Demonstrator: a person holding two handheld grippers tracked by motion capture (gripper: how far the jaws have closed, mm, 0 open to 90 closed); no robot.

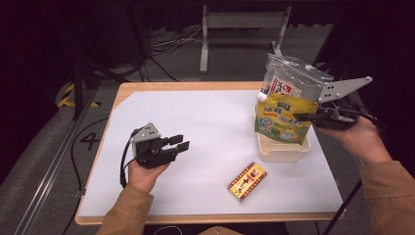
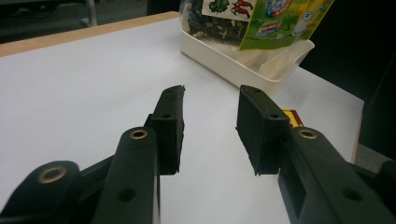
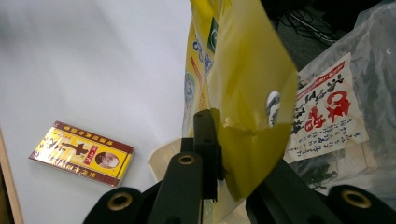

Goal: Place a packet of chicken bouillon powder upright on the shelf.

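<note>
The right hand-held gripper point(image 1: 299, 117) is clamped tight on the edge of a yellow pouch point(image 1: 283, 119), its jaws pinching the thin foil flat between them, as the right gripper view shows close up point(image 3: 219, 154). The yellow pouch point(image 3: 243, 93) hangs upright over a shallow cream tray point(image 1: 281, 149) that sits near the right edge of the desk point(image 1: 205, 127), about halfway along that edge; whether the pouch's bottom rests in the tray or hangs just above it cannot be told. Behind the yellow pouch, also in the tray, stands a clear bag point(image 1: 288, 76) with a white label bearing red characters point(image 3: 327, 121). The left hand-held gripper point(image 1: 178, 142) is held low over the left half of the desk, pointing toward the tray, with its jaws partly apart and nothing between them point(image 2: 210, 130); bare white desk surface shows in the gap. A small red and yellow box point(image 1: 247, 181) lies flat near the front edge of the desk, right of the middle, apart from the tray and from both grippers. In the left gripper view the tray point(image 2: 224, 65) stands ahead of the jaws, well apart from them.
</note>
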